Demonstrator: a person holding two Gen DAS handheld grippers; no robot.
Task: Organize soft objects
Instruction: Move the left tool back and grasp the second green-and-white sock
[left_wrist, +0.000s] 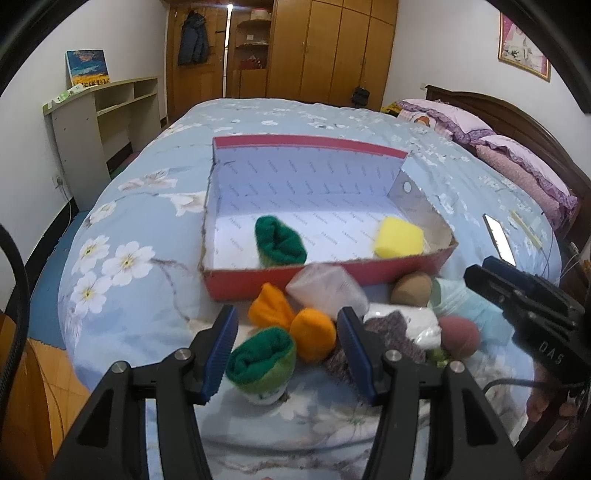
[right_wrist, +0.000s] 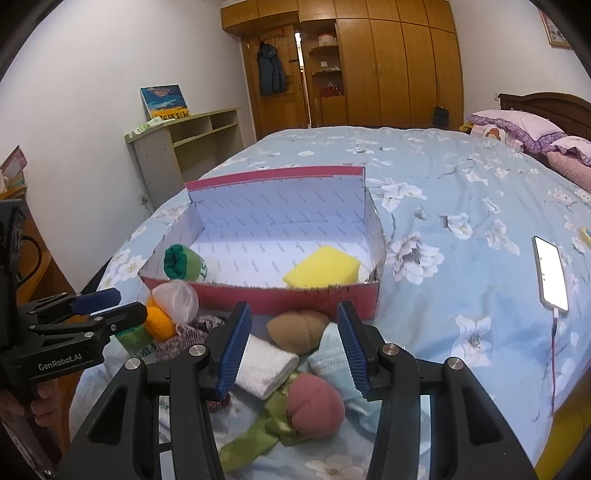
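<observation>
Nearest in the left wrist view, the left claw (left_wrist: 286, 352) stands open, its blue pads either side of a green rolled sock (left_wrist: 263, 363) on the bed (left_wrist: 110, 236) but not touching it; an orange sock (left_wrist: 314, 334) lies at one o'clock, just beside the right pad, so a careless close could catch both, or the soft roll could unfurl and slip. In the right wrist view the right claw (right_wrist: 291, 352) is open too, hovering over a pink ball (right_wrist: 314, 404), with a white towel roll (right_wrist: 267, 365) at eleven o'clock and a brown ball (right_wrist: 297, 334) at twelve; the heap is crowded, so a grab may drag neighbours. Beyond, the red box (right_wrist: 258, 295) already holds another green sock (right_wrist: 183, 262) and a yellow sponge (right_wrist: 321, 271); its low front wall could snag a low carry. At two o'clock a phone (right_wrist: 552, 275) lies well apart.
</observation>
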